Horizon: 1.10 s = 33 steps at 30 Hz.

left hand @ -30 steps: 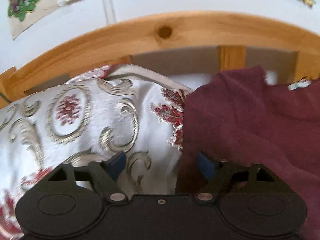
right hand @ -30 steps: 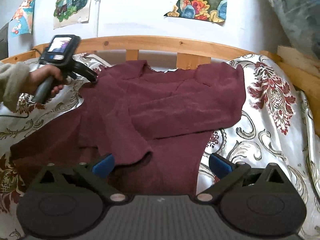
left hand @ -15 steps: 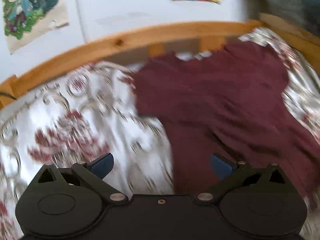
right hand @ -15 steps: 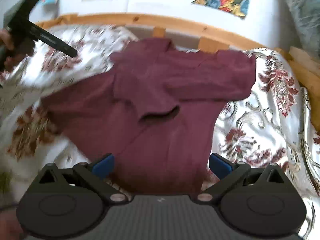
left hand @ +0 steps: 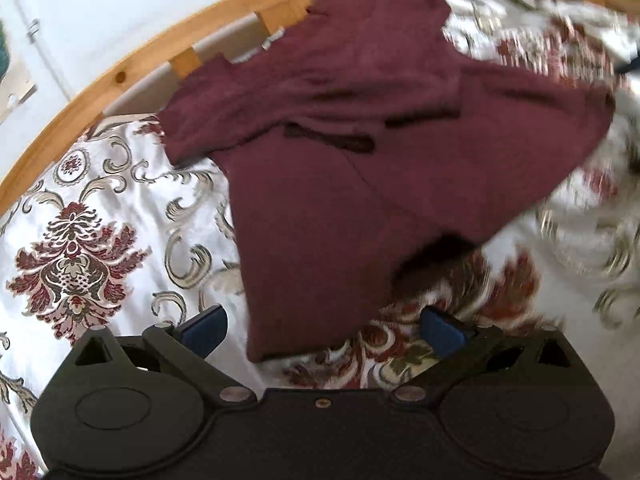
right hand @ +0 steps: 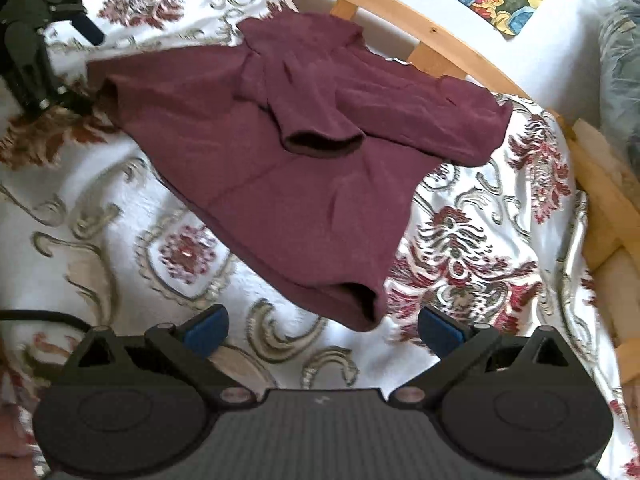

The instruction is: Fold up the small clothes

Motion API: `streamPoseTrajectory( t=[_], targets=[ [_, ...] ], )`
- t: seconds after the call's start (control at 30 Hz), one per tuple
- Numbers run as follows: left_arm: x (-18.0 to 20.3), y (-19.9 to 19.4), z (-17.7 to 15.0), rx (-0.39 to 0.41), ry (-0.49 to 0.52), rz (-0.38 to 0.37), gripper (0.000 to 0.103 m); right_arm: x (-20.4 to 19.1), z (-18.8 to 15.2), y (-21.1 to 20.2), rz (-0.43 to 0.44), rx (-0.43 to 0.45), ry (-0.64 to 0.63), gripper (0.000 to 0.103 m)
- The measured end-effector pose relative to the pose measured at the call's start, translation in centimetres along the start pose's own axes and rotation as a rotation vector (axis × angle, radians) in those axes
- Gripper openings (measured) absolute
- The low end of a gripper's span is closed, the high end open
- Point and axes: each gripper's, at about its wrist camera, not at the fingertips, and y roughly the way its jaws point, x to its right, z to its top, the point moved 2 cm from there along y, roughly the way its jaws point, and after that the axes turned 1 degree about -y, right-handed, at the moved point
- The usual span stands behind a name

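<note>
Both claws have drawn back from the maroon shirt (right hand: 304, 168), sleeves now folded in: left gripper (left hand: 322, 326) and right gripper (right hand: 322, 326) gape empty, hem just ahead of each. Likely next: folding the hem upward.

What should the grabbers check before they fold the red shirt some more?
1. Left gripper open, nothing held: ok.
2. Right gripper open, nothing held: ok.
3. Maroon shirt lying on the bedspread, clear of both grippers: ok.
4. Sleeve folded across the body: ok.
5. Bottom hem flat: not ok, its corner gapes open.
6. Far side tidy underneath: cannot tell.
</note>
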Motion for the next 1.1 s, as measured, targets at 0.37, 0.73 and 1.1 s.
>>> streamPoseTrajectory(
  t=[0.37, 0.73, 1.1],
  targets=[
    [1.4, 0.9, -0.2, 0.119, 0.19, 0.167, 0.103, 0.5, 0.6, 1.6, -0.072, 0.027, -0.064, 0.103],
    [1.4, 0.7, -0.7, 0.142, 0.287, 0.287, 0.07, -0.4, 0.4, 1.0, -0.194, 0.094, -0.159, 0.103],
    [0.9, 0.6, -0.5, 0.152, 0.247, 0.259, 0.007, -2.2, 0.5, 1.7, -0.157, 0.123, -0.351, 0.058]
  ],
)
